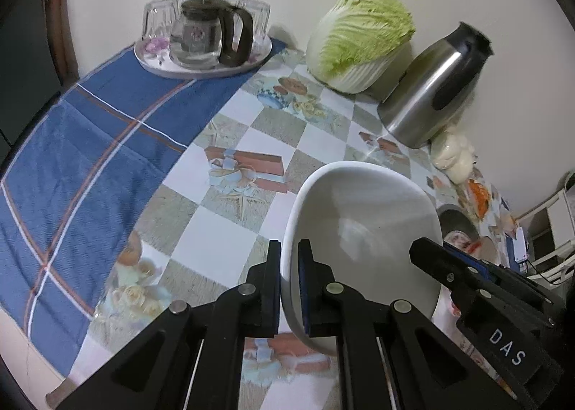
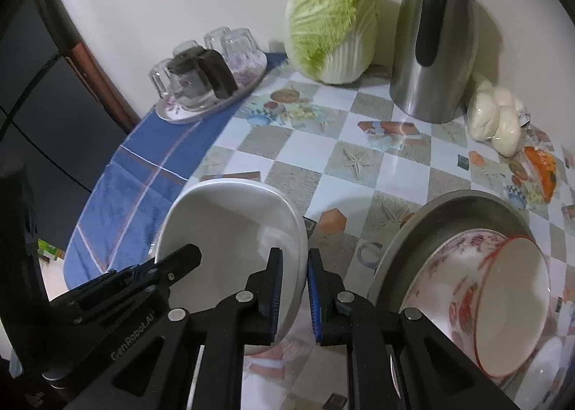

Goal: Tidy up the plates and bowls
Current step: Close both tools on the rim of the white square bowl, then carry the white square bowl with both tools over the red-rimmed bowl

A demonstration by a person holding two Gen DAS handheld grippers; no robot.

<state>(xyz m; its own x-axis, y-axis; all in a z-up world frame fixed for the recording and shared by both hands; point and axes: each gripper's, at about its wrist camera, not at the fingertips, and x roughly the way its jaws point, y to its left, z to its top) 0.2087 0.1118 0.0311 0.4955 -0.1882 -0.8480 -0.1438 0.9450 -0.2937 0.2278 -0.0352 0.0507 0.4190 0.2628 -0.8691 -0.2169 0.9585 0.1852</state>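
A white oval dish [image 1: 363, 237] is held above the checked tablecloth by both grippers. My left gripper [image 1: 289, 251] is shut on its left rim. My right gripper [image 2: 294, 260] is shut on its right rim, with the dish [image 2: 230, 230] spreading to the left. In the right wrist view a grey metal basin [image 2: 449, 205] stands at the right, holding a floral bowl [image 2: 442, 277] and a red-rimmed bowl [image 2: 514, 302] tipped on its side.
A blue towel [image 1: 90, 158] covers the table's left part. A tray with a glass pot and upturned glasses [image 1: 205, 36] stands at the back left. A cabbage [image 1: 359, 39], a steel jug [image 1: 435, 86] and bagged buns [image 2: 497, 122] line the wall.
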